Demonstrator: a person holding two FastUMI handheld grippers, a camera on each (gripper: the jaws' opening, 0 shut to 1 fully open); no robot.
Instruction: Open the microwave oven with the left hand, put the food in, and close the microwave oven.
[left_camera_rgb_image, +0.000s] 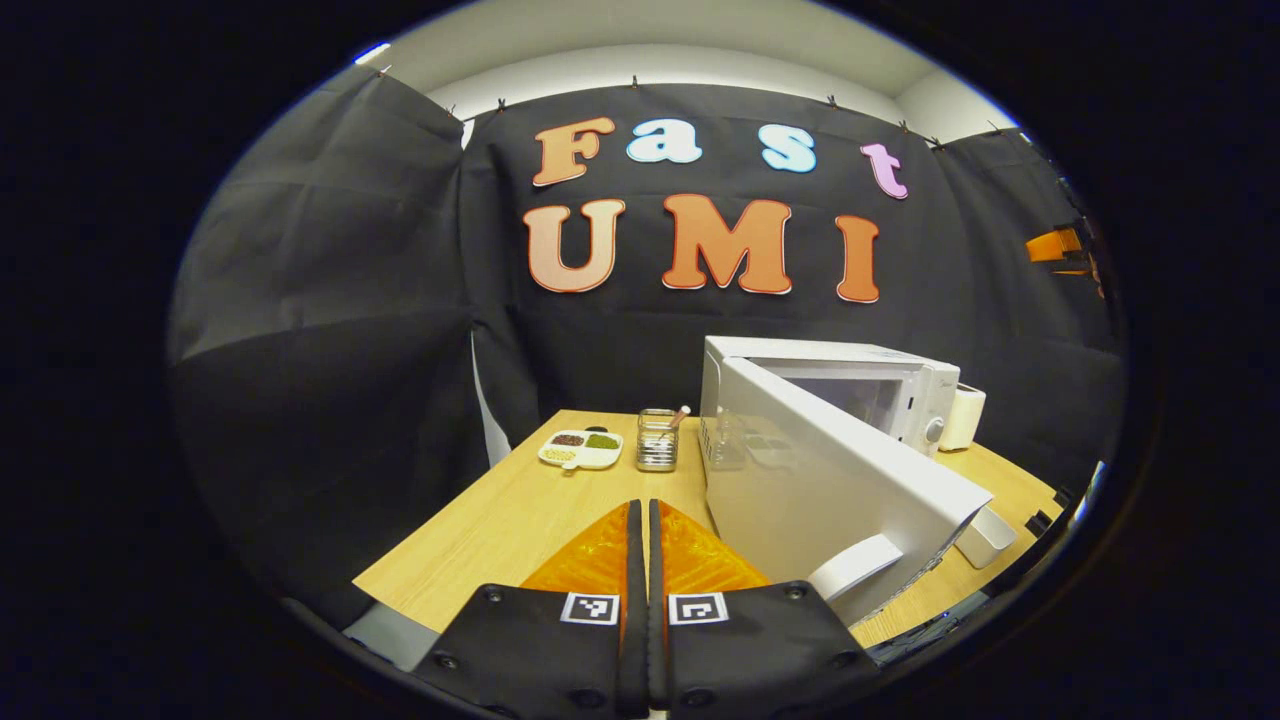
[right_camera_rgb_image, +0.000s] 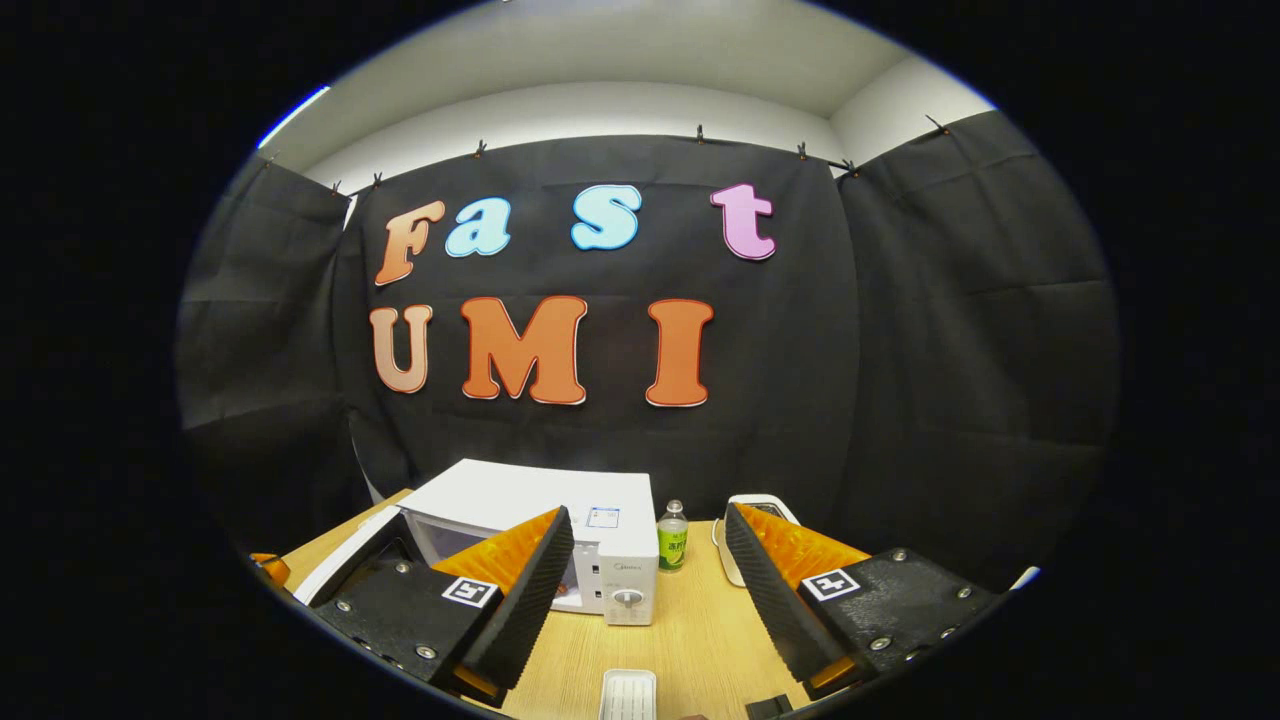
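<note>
The white microwave (left_camera_rgb_image: 850, 365) stands on the wooden table (left_camera_rgb_image: 520, 520), and its door (left_camera_rgb_image: 830, 480) is swung wide open toward me, handle (left_camera_rgb_image: 855, 565) at the near end. My left gripper (left_camera_rgb_image: 640, 512) is shut with nothing in it, just left of the door and apart from it. In the right gripper view the microwave (right_camera_rgb_image: 600, 515) sits ahead with its door (right_camera_rgb_image: 345, 565) open to the left. My right gripper (right_camera_rgb_image: 650, 520) is open and empty, above the table (right_camera_rgb_image: 700, 620). A white ribbed tray (right_camera_rgb_image: 628, 693) lies below it near the front edge; its contents are hidden.
A divided dish of beans (left_camera_rgb_image: 580, 448) and a glass jar with utensils (left_camera_rgb_image: 657, 440) stand left of the microwave. A white box (left_camera_rgb_image: 962, 415) stands to its right and a small white tray (left_camera_rgb_image: 985, 535) nearer. A green bottle (right_camera_rgb_image: 672, 537) stands beside the control panel.
</note>
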